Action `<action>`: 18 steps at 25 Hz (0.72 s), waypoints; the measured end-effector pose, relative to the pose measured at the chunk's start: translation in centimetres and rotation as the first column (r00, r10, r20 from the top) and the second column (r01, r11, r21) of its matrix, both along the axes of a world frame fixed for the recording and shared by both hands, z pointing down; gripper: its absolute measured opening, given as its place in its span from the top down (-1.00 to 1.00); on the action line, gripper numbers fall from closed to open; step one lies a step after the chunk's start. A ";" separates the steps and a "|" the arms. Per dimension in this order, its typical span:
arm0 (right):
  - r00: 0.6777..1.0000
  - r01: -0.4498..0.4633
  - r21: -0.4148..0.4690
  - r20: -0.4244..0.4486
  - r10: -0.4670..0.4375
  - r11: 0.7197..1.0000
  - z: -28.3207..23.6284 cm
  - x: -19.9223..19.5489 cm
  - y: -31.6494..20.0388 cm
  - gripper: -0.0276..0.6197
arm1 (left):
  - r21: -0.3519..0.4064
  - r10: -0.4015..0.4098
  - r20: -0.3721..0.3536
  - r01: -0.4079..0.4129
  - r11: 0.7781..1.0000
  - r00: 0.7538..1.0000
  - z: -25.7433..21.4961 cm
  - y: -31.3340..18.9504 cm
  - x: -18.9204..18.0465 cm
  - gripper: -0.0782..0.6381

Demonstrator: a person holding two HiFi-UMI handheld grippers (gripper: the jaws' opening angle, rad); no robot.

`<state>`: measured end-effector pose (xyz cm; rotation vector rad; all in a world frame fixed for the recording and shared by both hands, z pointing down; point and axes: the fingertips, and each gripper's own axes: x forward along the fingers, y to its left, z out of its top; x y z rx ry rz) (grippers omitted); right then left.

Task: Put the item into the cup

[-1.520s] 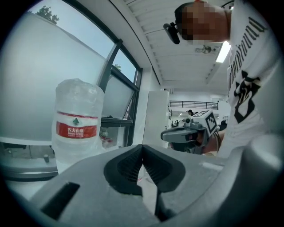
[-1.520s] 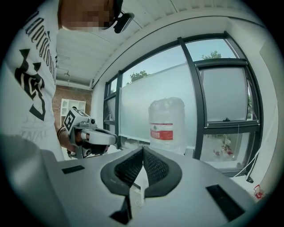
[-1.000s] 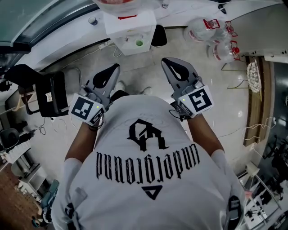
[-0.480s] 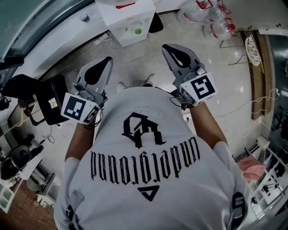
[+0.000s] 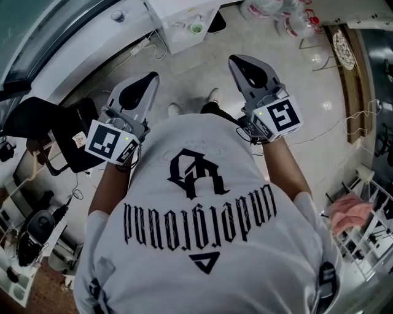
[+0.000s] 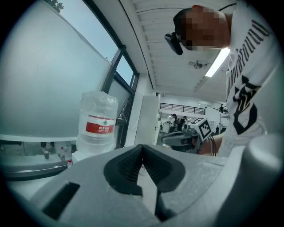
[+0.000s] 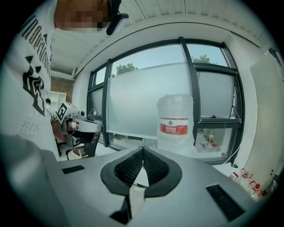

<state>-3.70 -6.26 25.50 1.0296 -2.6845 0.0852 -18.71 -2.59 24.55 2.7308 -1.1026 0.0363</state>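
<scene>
Head view: the person is seen from above, in a white shirt (image 5: 196, 214) with black print.
Left tool (image 5: 142, 89): it is held out in front of the body, over the floor (image 5: 196, 80). Its jaws are pressed together.
Right tool (image 5: 245, 66): it is held out on the other side, at about the same height. Its jaws are pressed together too.
Cup (image 5: 195, 27): a small green one is seen on the white tabletop (image 5: 178, 12) at the top edge, well apart from both tools.
Item: it cannot be told which thing it is.
Chair (image 5: 55, 132): a black one is seen on the floor, left of the left tool.
Small bottles (image 5: 288, 18): some are seen on the floor at the top right.

Left gripper view: the left tool (image 6: 142, 150) is seen with its dark pads closed tip to tip, and nothing is clamped.
Big bottle (image 6: 97, 122): it stands upright, clear with a red label, beyond the jaws to the left.
Other tool: the right tool is seen far off to the right, by the shirt.

Right gripper view: the right tool (image 7: 143, 150) is seen with its pads closed tip to tip, and nothing is clamped.
Big bottle: it is seen upright in front of the window (image 7: 146, 97), beyond the jaws to the right.
Other tool: the left tool is seen at the left.
</scene>
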 end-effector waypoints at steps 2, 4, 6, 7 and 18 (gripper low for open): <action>1.000 -0.021 -0.004 -0.003 0.021 1.000 0.1 -0.6 1.1 0.87 | -0.001 0.017 -0.008 -0.017 1.000 1.000 0.2 0.8 -0.7 0.74; 0.999 -0.035 -0.013 -0.009 0.035 0.999 0.3 -1.1 2.3 0.87 | -0.004 0.031 -0.017 -0.031 0.999 0.999 0.3 1.5 -1.2 0.74; 0.999 -0.041 -0.020 -0.013 0.041 0.999 0.3 -1.4 3.2 0.87 | -0.007 0.041 -0.023 -0.041 0.999 0.999 0.4 2.1 -1.6 0.74; 0.999 -0.042 -0.022 -0.014 0.042 0.999 0.2 -1.5 3.5 0.87 | -0.007 0.044 -0.025 -0.044 0.999 0.999 0.3 2.4 -1.7 0.74; 1.000 -0.028 -0.017 -0.011 0.028 0.999 -0.2 1.3 5.6 0.87 | 0.006 0.034 -0.027 -0.034 0.999 0.999 -0.4 4.3 1.1 0.74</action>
